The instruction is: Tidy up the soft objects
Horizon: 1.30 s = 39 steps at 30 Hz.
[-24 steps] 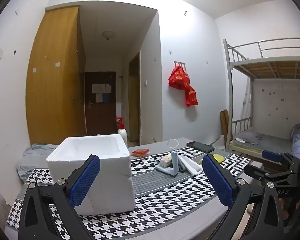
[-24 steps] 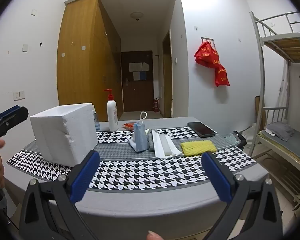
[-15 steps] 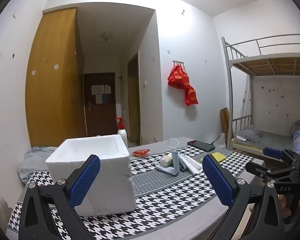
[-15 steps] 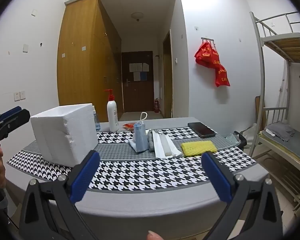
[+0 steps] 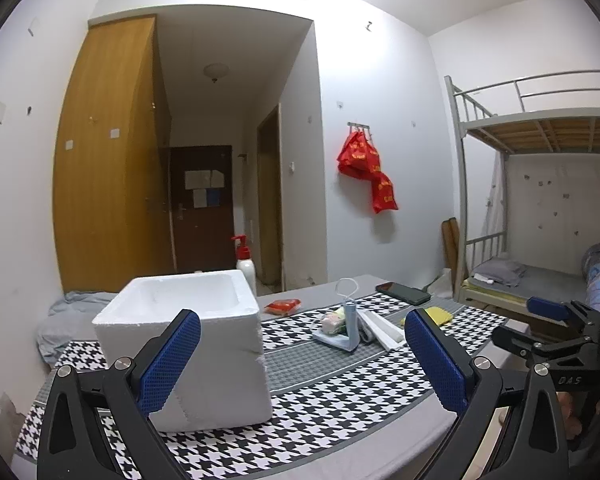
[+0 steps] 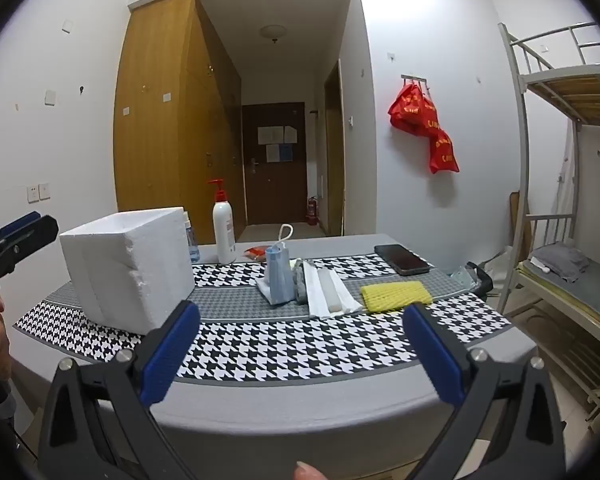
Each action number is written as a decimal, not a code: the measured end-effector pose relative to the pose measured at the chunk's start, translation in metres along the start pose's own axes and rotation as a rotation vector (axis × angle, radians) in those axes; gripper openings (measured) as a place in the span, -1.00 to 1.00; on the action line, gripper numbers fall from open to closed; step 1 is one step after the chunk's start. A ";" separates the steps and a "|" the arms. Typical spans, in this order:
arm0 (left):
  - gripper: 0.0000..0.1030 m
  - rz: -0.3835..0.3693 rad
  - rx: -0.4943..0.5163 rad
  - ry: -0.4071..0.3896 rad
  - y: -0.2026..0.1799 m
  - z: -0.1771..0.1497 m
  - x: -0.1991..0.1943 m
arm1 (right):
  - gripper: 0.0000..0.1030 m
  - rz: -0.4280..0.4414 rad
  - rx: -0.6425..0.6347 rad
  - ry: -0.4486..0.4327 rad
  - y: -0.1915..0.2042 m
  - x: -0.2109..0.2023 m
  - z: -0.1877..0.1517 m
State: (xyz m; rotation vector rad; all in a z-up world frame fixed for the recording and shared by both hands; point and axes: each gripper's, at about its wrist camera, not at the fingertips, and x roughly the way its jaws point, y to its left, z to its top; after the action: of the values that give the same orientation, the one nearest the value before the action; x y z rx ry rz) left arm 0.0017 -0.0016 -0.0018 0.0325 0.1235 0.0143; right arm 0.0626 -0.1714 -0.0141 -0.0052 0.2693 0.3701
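While both grippers hover empty, fingers spread wide: left gripper (image 5: 302,356), right gripper (image 6: 300,354). Yellow ribbed sponge (image 6: 396,295) on houndstooth-clothed surface (image 6: 292,350), right of white foam box (image 6: 128,268). Advise level approach, gentle squeeze.

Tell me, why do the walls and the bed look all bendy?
Both wrist views are fisheye: in the left wrist view the bunk bed posts bow and dark corners ring the picture; in the right wrist view the wardrobe leans and the table edge curves. Everything looks sharp, evenly lit.
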 end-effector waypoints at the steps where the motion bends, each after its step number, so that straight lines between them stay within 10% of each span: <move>1: 0.98 0.002 0.001 -0.001 0.000 0.000 0.000 | 0.99 0.000 0.001 -0.001 0.000 0.000 0.000; 39: 0.98 0.019 -0.001 0.003 0.002 0.012 0.002 | 0.99 0.013 0.010 0.010 -0.003 0.009 0.005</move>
State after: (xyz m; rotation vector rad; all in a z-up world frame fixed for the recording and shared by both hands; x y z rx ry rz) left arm 0.0050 0.0004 0.0094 0.0324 0.1267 0.0329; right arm 0.0736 -0.1709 -0.0114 0.0047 0.2814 0.3812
